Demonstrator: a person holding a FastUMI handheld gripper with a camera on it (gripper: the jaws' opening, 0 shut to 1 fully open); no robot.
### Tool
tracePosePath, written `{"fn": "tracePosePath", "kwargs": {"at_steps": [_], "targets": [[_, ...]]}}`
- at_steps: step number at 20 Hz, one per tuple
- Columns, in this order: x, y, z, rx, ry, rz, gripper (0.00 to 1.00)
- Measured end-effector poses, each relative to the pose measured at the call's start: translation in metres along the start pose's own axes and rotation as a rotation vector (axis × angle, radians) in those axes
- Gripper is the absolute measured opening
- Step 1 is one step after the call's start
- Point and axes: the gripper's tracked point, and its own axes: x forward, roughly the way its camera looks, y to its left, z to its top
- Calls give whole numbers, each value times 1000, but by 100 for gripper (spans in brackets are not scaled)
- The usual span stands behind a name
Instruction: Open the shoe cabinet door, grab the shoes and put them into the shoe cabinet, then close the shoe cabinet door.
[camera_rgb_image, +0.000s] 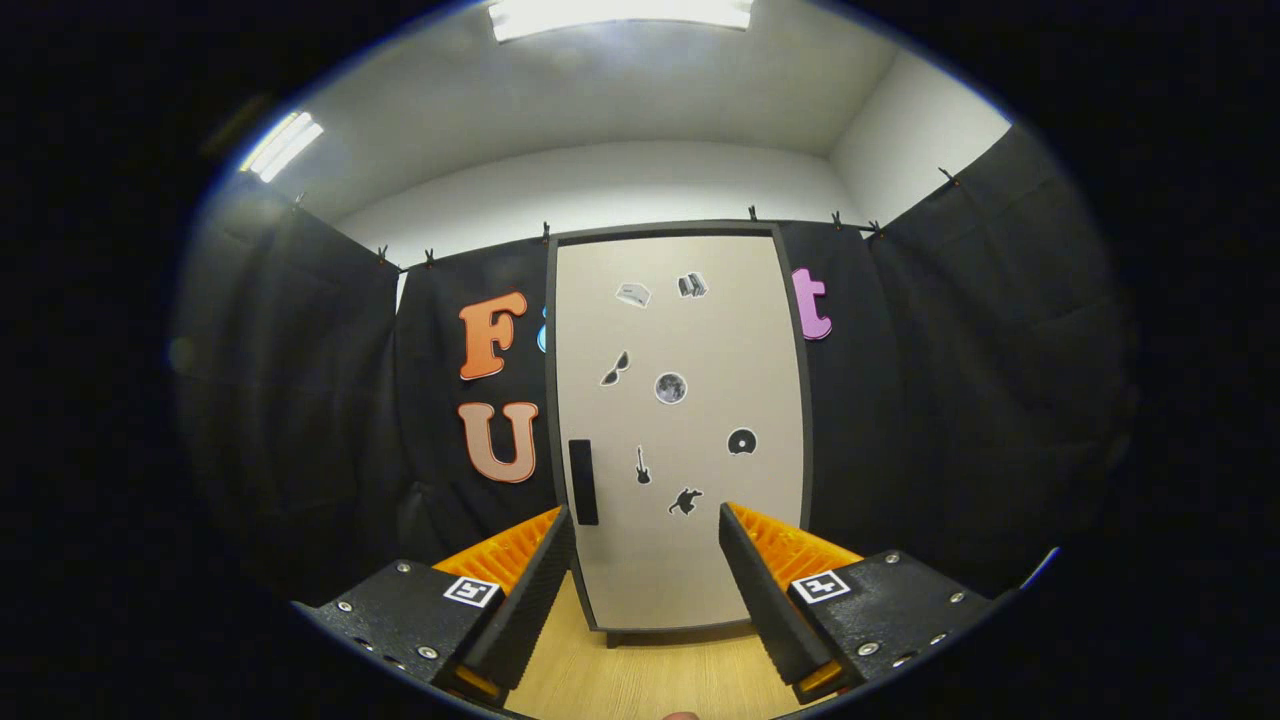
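My hand-held gripper (645, 560) spread, holding nothing | tall beige shoe cabinet door (690, 420) shut at 12 o'clock | its black rectangular handle (583, 482) at 11 | risk: fingers slipping off that shallow handle.

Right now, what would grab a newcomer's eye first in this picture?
The tall beige cabinet door with a dark frame stands shut straight ahead, beyond the tool, dotted with small black-and-white stickers. A black vertical handle sits low on its left edge, just above the left finger. The tool's fingers are spread open, holding nothing.
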Motion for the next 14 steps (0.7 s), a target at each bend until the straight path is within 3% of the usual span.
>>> {"fn": "tracePosePath", "kwargs": {"at_steps": [5,14], "targets": [[-40,-7,2,4,2,-1,93],[-57,-4,0,-2,13,-11,93]]}}
